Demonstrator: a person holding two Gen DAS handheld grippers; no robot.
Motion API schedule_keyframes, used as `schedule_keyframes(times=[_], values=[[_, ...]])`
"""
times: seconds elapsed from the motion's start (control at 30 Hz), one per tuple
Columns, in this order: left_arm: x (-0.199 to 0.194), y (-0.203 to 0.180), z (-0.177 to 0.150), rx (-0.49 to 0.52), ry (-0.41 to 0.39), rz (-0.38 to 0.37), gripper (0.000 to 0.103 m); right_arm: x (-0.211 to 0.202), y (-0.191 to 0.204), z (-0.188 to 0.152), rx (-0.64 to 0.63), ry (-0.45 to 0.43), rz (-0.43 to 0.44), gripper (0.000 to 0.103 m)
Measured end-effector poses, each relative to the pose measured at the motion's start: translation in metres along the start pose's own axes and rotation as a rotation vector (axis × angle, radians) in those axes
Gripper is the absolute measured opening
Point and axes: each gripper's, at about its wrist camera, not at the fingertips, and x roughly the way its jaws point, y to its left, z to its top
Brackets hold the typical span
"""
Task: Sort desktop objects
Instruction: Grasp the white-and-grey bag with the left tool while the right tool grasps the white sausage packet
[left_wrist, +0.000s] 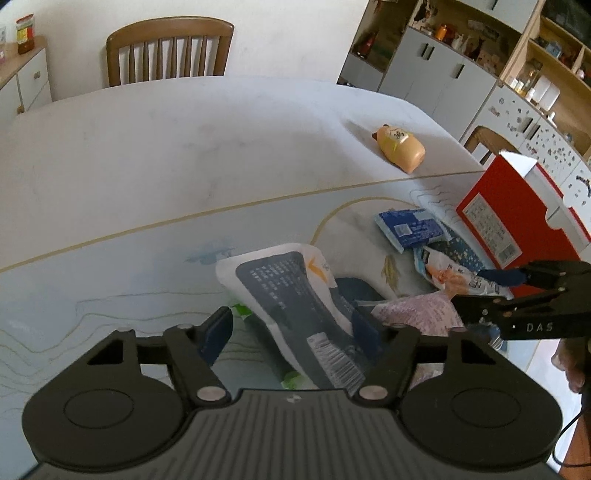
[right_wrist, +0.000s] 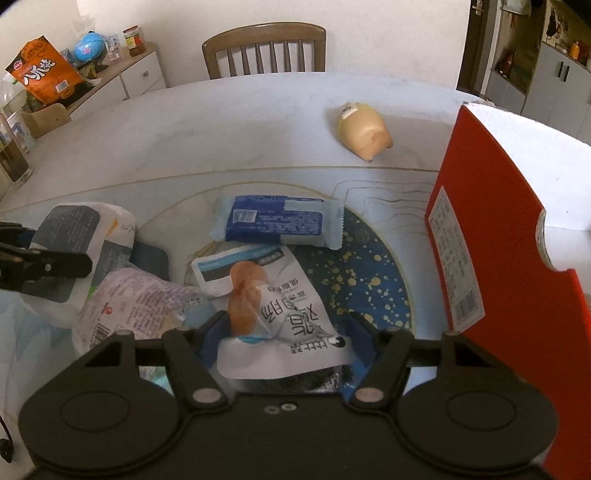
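- White-and-grey packet (left_wrist: 295, 314) sits between the left gripper (left_wrist: 291, 328) fingers, barcode end toward the camera, far end lifted off the mat. Right pad is on or just at the packet edge; left pad (left_wrist: 216, 332) shows a gap. Jaws half-closed, grip can't be confirmed.
- White chicken-print pouch (right_wrist: 280, 317) lies between the right gripper (right_wrist: 286, 332) fingers, near end crumpled against the gripper body. Both pads sit at its edges; can't tell if they press. Jaws half-closed.
- Pale purple packet (right_wrist: 136, 302) lies between the two grippers, touching both packets, under the left gripper's finger in the right wrist view.
- Blue wafer pack (right_wrist: 277, 221) lies flat just beyond the pouch, overlapping its far corner.
- All four cluster on the printed mat (left_wrist: 110, 273), over and around its dark blue speckled patch (right_wrist: 369, 280).
- Red box (right_wrist: 498, 240) stands upright at the right side of the mat, near the right gripper: tight on that side.
- Mat's far edge runs across the table (left_wrist: 147, 140); beyond it bare white surface, only a yellow bottle (left_wrist: 400, 147) lying on its side near the table's right edge.
- Left part of the mat is bare, open room there.
- Wooden chair (left_wrist: 170, 51) at the far table edge; sideboard (right_wrist: 122, 81) with an orange bag (right_wrist: 44, 74) far left, well apart.
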Motion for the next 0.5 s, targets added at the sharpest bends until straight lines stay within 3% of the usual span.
schedule_keyframes(times=[0.07, 0.13, 0.33, 0.5], values=[[-0.001, -0.001, 0.0, 0.0, -0.004, -0.002, 0.058, 0.0, 0.0, 0.0, -0.003, -0.002, 0.0, 0.068], [-0.001, 0.0, 0.001, -0.018, -0.002, -0.019, 0.041, 0.0, 0.0, 0.001, -0.002, -0.004, -0.001, 0.068], [-0.006, -0.002, 0.004, -0.032, -0.011, -0.028, 0.025, -0.005, 0.0, 0.003, 0.005, -0.019, 0.0, 0.068], [-0.011, -0.002, 0.005, -0.053, -0.014, -0.037, 0.02, -0.015, 0.001, 0.004, 0.005, -0.033, 0.003, 0.068]])
